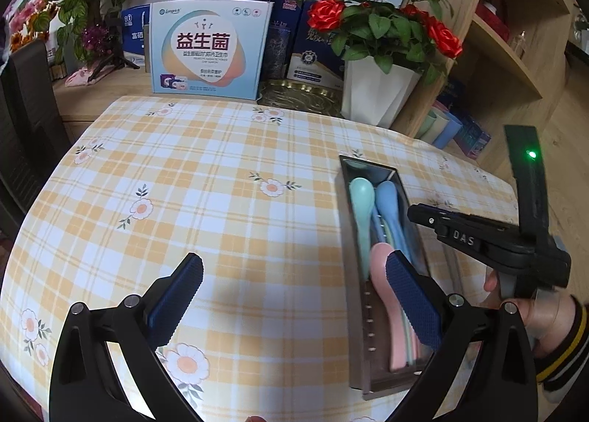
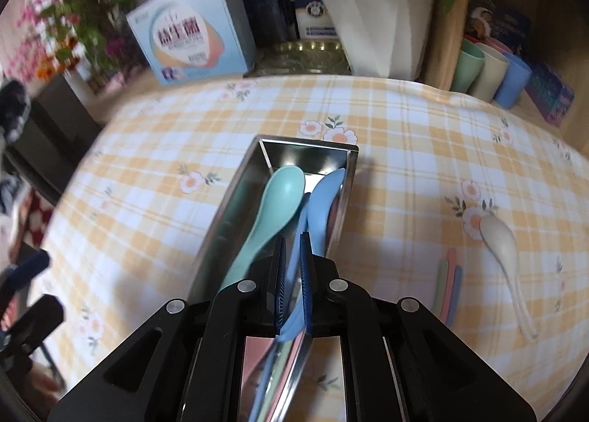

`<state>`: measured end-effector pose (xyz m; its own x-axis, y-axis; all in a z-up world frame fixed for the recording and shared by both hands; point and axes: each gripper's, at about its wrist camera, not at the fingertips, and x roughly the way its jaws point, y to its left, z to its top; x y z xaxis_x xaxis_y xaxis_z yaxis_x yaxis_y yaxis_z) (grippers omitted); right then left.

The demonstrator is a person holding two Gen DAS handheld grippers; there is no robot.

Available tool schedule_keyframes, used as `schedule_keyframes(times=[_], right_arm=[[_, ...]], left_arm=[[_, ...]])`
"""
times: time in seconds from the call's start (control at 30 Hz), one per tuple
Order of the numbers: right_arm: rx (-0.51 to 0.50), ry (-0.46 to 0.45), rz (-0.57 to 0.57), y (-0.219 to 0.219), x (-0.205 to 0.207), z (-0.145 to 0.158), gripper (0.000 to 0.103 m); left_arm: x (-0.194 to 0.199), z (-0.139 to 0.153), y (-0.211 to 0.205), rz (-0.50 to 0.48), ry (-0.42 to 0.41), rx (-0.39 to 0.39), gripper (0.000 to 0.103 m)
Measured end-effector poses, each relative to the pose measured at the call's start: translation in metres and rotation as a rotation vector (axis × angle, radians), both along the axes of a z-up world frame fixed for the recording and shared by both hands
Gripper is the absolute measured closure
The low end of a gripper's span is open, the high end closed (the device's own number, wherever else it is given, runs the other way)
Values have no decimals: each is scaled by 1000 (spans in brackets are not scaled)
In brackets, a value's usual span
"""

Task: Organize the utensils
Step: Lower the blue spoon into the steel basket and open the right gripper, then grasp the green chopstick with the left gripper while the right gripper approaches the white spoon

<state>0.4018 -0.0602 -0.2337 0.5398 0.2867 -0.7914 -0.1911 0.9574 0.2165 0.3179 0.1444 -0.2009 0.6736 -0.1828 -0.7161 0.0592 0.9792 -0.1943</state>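
1. The left gripper (image 1: 294, 289) hangs over the near desk (image 1: 228, 171), its jaws spread wide with nothing between them.
2. The right gripper (image 2: 293, 263) sits above the tray (image 2: 239, 193), jaws pinching the blue spoon (image 2: 324, 197) by its handle.
3. In the tray, right of centre on the desk, lie a teal spoon (image 2: 272, 208) and a pink spoon (image 1: 383, 296) beside the blue one.
4. On the cloth right of the tray rest a cream spoon (image 2: 504, 252) and three sticks (image 2: 447, 285).
5. At the far edge stand a box (image 1: 210, 50) and a rose pot (image 1: 375, 90).
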Motion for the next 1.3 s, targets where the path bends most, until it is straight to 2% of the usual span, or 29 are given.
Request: schedule_keyframes(times=[0.3, 0.5, 0.6, 0.7, 0.77, 0.93, 1.03, 1.1, 1.2, 1.3], right_arm=[[141, -100, -90, -74, -35, 2, 94], [152, -211, -103, -129, -63, -2, 94], [160, -218, -120, -156, -74, -11, 94], [165, -213, -148, -183, -85, -24, 94], [169, -213, -164, -194, -90, -30, 94], [195, -234, -224, -220, -102, -39, 94], [206, -241, -256, -229, -106, -42, 94], [188, -251, -256, -230, -108, -44, 94], [234, -245, -290, -238, -110, -48, 94], [233, -239, -295, -238, -109, -53, 94]], left_arm=[[-9, 12, -38, 3, -19, 39, 6], [-12, 22, -82, -34, -43, 96, 6], [-12, 20, -110, -72, -28, 141, 8], [-13, 16, -136, -121, 0, 160, 22], [-12, 13, -153, -151, 14, 167, 27], [-5, -2, -190, -221, 61, 130, 63], [2, -14, -206, -237, 97, 115, 71], [3, -21, -219, -256, 123, 123, 71], [5, -34, -235, -274, 160, 130, 71], [9, -45, -241, -264, 186, 146, 73]])
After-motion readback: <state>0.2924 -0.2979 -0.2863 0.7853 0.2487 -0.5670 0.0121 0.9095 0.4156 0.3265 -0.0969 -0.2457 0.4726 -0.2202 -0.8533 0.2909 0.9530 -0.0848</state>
